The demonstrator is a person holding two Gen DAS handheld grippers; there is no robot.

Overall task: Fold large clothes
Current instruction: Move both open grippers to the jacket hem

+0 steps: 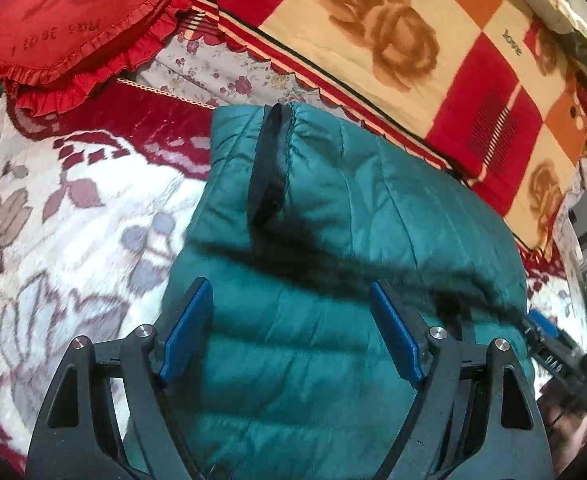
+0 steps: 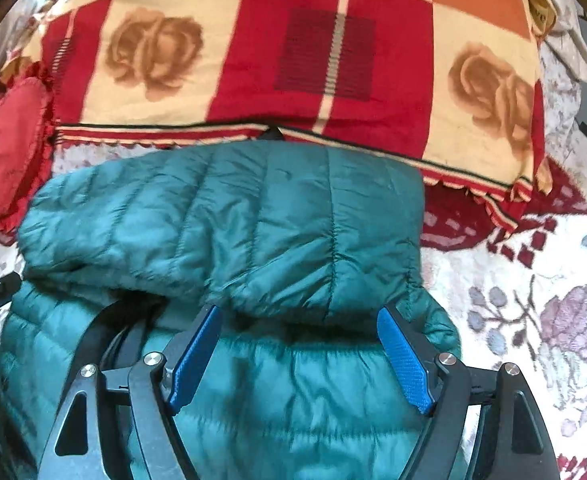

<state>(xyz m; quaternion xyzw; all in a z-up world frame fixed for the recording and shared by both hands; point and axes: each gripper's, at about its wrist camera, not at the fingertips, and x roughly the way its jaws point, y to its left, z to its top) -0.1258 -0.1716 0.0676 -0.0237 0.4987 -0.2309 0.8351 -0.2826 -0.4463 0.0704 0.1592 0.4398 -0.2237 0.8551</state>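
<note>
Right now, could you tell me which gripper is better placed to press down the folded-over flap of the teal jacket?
Probably the right gripper: it is open, with the teal jacket's folded flap edge directly between its fingertips. The left gripper, also open, hovers over flat quilting, farther from that edge.

A teal quilted puffer jacket (image 2: 253, 220) lies folded over itself on the bed, its black-edged hem uppermost.
</note>
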